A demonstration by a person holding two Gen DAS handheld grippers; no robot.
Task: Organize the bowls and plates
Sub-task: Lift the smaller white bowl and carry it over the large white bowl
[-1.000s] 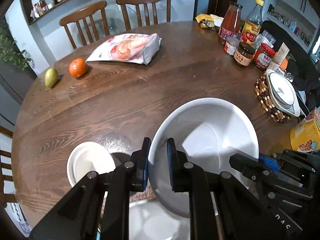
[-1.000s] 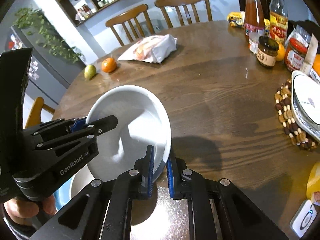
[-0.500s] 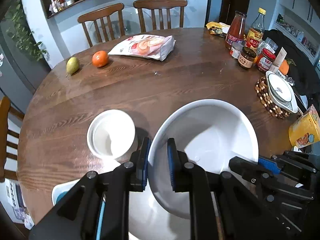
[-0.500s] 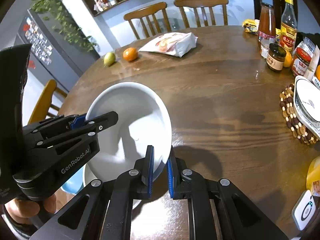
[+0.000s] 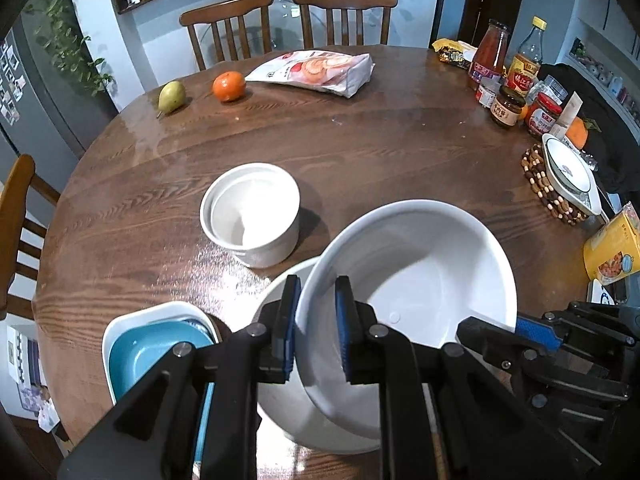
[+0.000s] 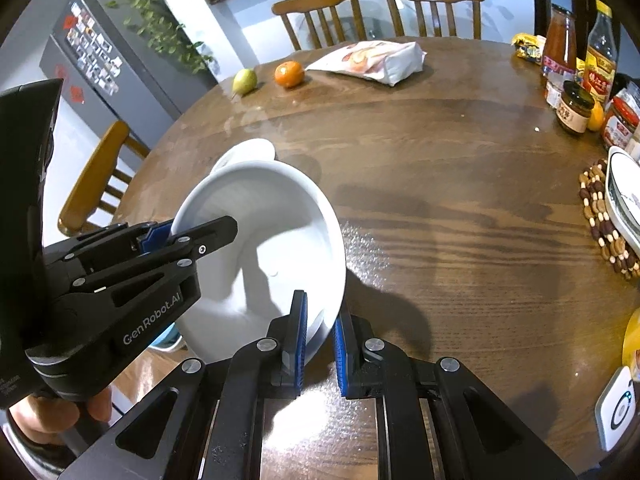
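Observation:
Both grippers hold one large white bowl (image 5: 416, 280) above the table. My left gripper (image 5: 316, 328) is shut on its left rim; my right gripper (image 6: 320, 332) is shut on its right rim, and the bowl (image 6: 272, 248) tilts in the right wrist view. Under it sits another white dish (image 5: 280, 400), partly hidden. A stack of small white bowls (image 5: 252, 212) stands on the table just beyond. A blue plate in a white square dish (image 5: 156, 344) lies at the near left. A patterned plate (image 5: 568, 168) rests on a beaded mat (image 5: 536, 176) at the right.
The round wooden table (image 5: 400, 140) carries a pear (image 5: 172, 96), an orange (image 5: 229, 86), a snack bag (image 5: 316, 72), bottles and jars (image 5: 508, 80) at the far right, and a yellow box (image 5: 612, 248). Chairs stand behind and at the left.
Both grippers have risen and pulled back with the large bowl. The small bowl stack and the blue plate in its dish have come fully into view.

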